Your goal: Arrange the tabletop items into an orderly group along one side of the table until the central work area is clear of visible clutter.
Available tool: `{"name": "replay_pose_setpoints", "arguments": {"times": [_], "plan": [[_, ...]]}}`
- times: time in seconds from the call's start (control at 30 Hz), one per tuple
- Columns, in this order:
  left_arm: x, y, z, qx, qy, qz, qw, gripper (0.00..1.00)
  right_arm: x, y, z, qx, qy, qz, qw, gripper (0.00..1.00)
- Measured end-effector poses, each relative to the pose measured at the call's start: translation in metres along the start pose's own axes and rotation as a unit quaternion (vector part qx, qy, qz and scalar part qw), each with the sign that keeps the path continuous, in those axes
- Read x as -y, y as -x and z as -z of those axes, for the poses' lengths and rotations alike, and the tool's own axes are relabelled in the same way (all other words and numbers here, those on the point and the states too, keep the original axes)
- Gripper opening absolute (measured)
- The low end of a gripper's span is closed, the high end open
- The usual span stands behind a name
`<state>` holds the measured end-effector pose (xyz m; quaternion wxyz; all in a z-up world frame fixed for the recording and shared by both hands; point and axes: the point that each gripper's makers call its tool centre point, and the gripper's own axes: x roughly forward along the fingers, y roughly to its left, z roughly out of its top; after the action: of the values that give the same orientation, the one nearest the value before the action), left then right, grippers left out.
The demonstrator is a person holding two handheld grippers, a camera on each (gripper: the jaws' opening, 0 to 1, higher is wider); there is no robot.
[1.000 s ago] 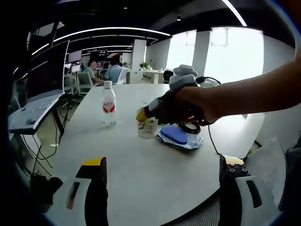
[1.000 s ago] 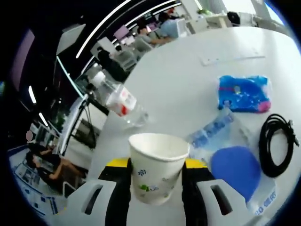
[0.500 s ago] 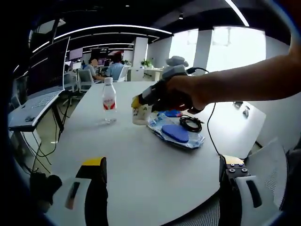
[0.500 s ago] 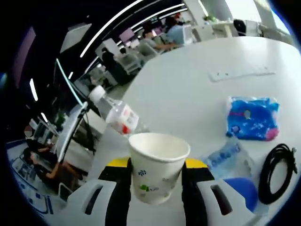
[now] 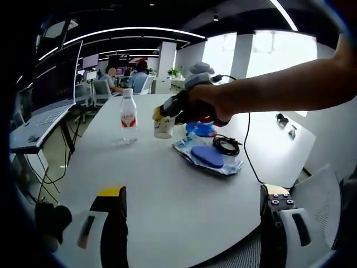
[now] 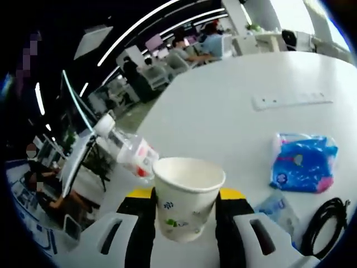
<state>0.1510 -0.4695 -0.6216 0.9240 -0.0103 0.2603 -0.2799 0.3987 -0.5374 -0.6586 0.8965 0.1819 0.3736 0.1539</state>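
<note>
A: What changed? Quick.

B: Right claw [image 6: 185, 215] has carried the cup [image 6: 187, 196] further across. In the left gripper view the cup [image 5: 163, 128] was mid-frame, close to the pouch, a second ago. Now it sits higher and more to the left, lifted clear of the surface [image 5: 167, 195] and just right of the bottle [image 5: 129, 116].

A: Claw state?

B: Right one pinching the cup, jaws pressed on both its sides, cup upright. Left claw [image 5: 195, 223] spread wide at the bottom of its frame, holding nothing, and it hasn't moved.

A: Other stuff?

B: Blue pouch [image 5: 207, 157] in clear wrap at centre right of the left view, black cable [image 5: 226, 145] just beside it, and a blue packet [image 5: 201, 129] behind them. In the right view the packet [image 6: 304, 168] is at right, the cable [image 6: 326, 220] at lower right and the bottle [image 6: 129, 152] tilted at left.

A: Meaning for the task?

B: I'd judge the cup is headed to sit beside the bottle, starting a group on that side. It isn't set down yet. Pouch, cable and packet are untouched in the middle, so most of the clearing remains.
</note>
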Motion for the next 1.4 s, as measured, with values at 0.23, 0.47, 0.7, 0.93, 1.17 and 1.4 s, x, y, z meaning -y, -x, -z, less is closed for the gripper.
{"name": "replay_pose_setpoints", "arguments": {"times": [0.23,0.47,0.7,0.93,1.17,1.4], "plan": [[0.001,-0.001,0.001,-0.003,0.003,-0.001,1.0,1.0,0.003,-0.012,-0.005,-0.003,0.002,0.0,1.0,0.38],[0.004,-0.003,0.003,-0.006,0.004,0.001,1.0,1.0,0.008,-0.021,-0.007,-0.006,0.008,0.004,0.9999,0.38],[0.001,-0.001,0.003,-0.004,0.009,-0.004,0.9999,1.0,0.007,-0.028,-0.01,-0.01,0.021,0.007,0.9997,0.38],[-0.004,-0.001,0.002,0.0,0.022,-0.014,0.9997,1.0,0.007,-0.036,-0.013,-0.012,0.033,0.01,0.9993,0.38],[0.001,-0.002,0.0,0.006,0.027,-0.016,0.9995,1.0,0.007,-0.043,-0.012,-0.015,0.047,0.013,0.9987,0.38],[0.004,-0.004,0.001,0.005,0.032,-0.015,0.9994,1.0,0.008,-0.052,-0.015,-0.014,0.063,0.019,0.9977,0.38]]}}
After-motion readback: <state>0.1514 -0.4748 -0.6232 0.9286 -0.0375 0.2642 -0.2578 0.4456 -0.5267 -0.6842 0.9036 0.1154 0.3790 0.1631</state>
